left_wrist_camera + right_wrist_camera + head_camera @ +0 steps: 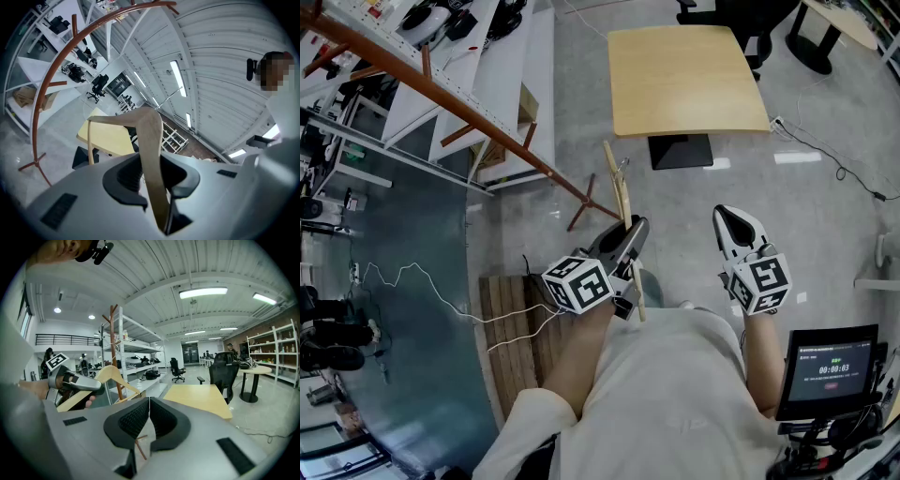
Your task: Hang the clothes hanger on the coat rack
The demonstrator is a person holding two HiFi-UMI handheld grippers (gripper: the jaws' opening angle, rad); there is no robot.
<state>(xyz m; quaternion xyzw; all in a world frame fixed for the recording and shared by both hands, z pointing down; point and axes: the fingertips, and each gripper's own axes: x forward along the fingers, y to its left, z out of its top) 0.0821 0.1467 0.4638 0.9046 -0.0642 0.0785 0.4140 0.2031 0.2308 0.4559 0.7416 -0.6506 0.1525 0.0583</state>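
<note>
Clothes hanger [152,140]: pale bare wood, smooth, satin. Coat rack [114,333]: red-brown, smooth; wood or painted metal undecided. Left gripper [630,228] and right gripper [149,411]: matt grey plastic shells, black ribbed pads. Table [684,80]: light wood-look top, smooth. Floor [825,216]: grey, glossy.

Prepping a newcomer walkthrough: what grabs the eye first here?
The wooden hanger clamped in the left gripper, centre of the head view. At upper left the reddish coat rack slants across; the right gripper is shut and empty at right.
</note>
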